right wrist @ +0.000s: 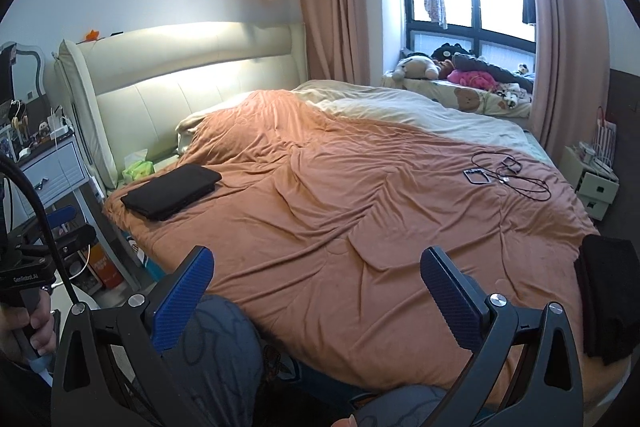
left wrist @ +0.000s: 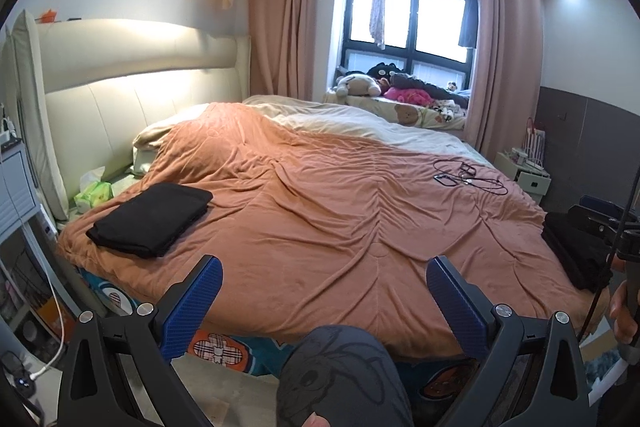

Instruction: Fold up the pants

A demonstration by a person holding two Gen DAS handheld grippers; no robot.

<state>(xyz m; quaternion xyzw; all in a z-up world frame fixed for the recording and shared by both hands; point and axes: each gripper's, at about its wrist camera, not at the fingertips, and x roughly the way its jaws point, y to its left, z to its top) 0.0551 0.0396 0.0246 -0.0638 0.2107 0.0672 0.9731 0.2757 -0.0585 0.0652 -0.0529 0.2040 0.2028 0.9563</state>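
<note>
Both grippers hang over the near edge of the bed, the left gripper (left wrist: 324,287) and the right gripper (right wrist: 316,279) each spread wide and empty. On the orange blanket (left wrist: 320,211), dark pants (right wrist: 608,291) lie heaped at the right edge; further off left, folded black pants (left wrist: 150,219) rest flat near the headboard (left wrist: 132,75)

Wide bed (left wrist: 320,307) with cream padded headboard (left wrist: 140,99), covered by a wrinkled orange blanket (left wrist: 320,211); cream bedding (left wrist: 360,123) exposed along the far side. Neatly folded black pants (left wrist: 150,219) lying flat on the blanket near the left front corner. Second pile of black garments (left wrist: 576,255) at the right front edge. Tangle of black cable (left wrist: 472,177) resting far right. Green tissue pack (left wrist: 94,195) near the headboard.
</note>
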